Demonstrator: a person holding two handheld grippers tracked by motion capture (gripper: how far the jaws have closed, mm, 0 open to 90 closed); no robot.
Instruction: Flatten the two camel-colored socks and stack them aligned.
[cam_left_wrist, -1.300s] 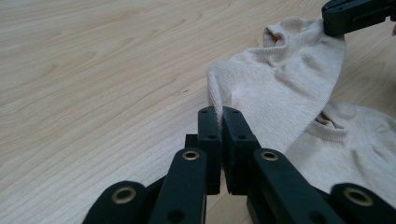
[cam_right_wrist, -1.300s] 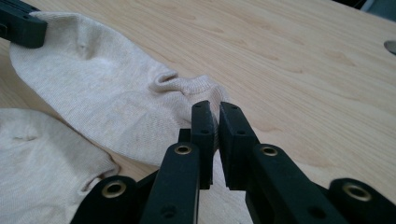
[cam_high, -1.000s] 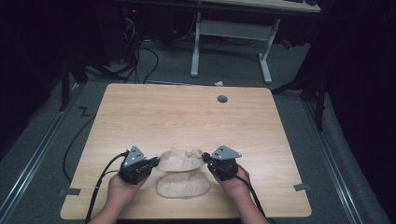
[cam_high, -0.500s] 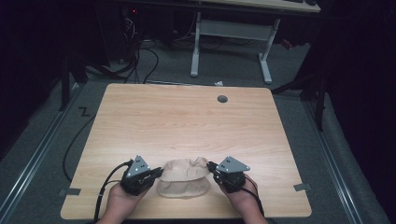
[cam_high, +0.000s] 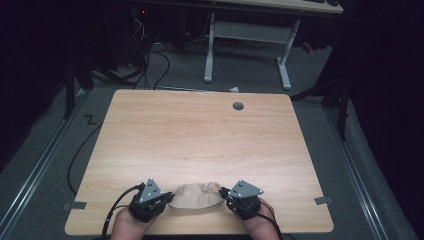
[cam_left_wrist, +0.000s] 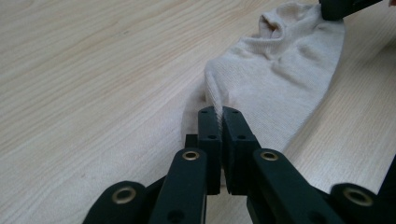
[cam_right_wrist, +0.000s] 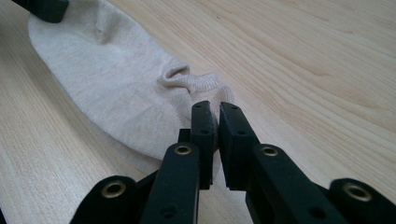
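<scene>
A pale wooden table (cam_high: 200, 135) carries a beige sock (cam_high: 196, 197) lying flat near its front edge, stretched between two hands. The left gripper (cam_left_wrist: 219, 116) has its jaws clamped on one end of the sock — fabric pinched upright between them. The right gripper (cam_right_wrist: 212, 114) grips the other end, apparently the cuff, jaws nearly together on it.

The scene holds 1 beige sock (cam_high: 196, 196), 2 handheld grippers, the left gripper (cam_high: 165, 200) and the right gripper (cam_high: 226, 194), and 1 wooden table (cam_high: 200, 135) with 1 round cable hole (cam_high: 238, 106). On the floor behind it stands 1 white desk frame (cam_high: 247, 37) on 2 legs, beside several dark cables (cam_high: 150, 60).
</scene>
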